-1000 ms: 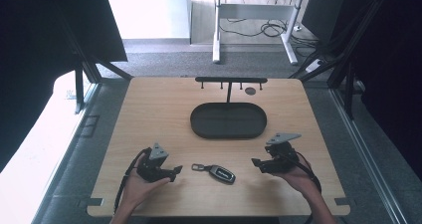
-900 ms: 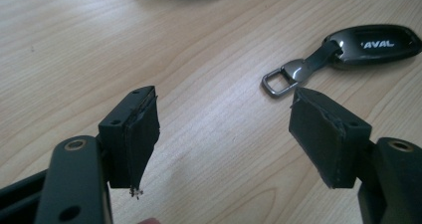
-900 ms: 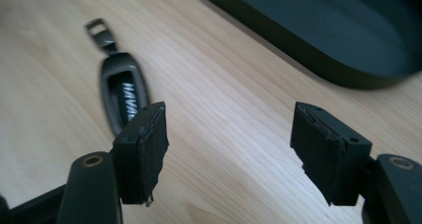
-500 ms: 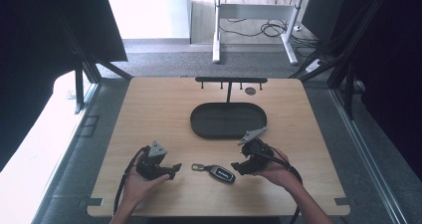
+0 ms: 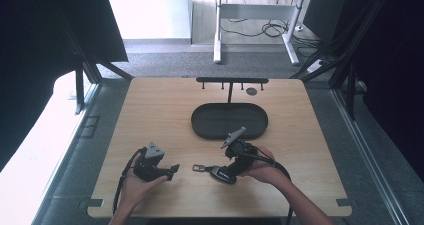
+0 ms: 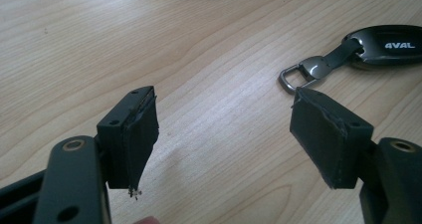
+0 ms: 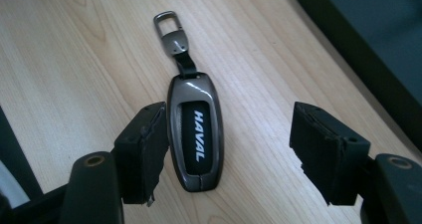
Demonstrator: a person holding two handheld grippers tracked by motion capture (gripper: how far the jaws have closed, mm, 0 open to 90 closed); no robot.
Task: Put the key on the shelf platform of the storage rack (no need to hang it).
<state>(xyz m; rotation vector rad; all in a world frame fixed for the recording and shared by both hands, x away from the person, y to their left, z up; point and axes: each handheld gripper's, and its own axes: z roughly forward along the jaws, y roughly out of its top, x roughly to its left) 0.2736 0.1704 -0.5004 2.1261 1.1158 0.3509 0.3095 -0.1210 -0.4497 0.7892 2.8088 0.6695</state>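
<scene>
— What's in front of you, biggest first?

— The light wood tabletop (image 5: 150,110) carries everything. On its far half sits a dark oval tray (image 5: 229,121), and behind that a low black rack (image 5: 232,80) with small hooks hanging from its bar. A small dark round disc (image 5: 251,91) lies just beside the rack's stem. Beyond the tabletop you see grey carpet and white desk legs with cables.

— And the key?

— The car key (image 7: 195,132) lies flat on the near half of the tabletop, between your two hands and in front of the tray, apart from it. It is a long rounded fob in a grey metallic case with a black middle panel. A short black strap joins it to a silver metal clasp (image 7: 169,31) that points toward your left side.

— Any writing?

— White capitals on the black panel read "HAVAL". In the left gripper view you only see the end of it, "AVAL".

— How do your tools stand?

— Your right hand-held gripper (image 7: 229,152) is spread wide over the fob. Its one jaw sits just beside the fob's edge, the other well off it. Your left hand-held gripper (image 6: 224,134) is also spread wide over bare wood, with the clasp just past one jaw tip. Nothing lies between the key and either tool.
</scene>
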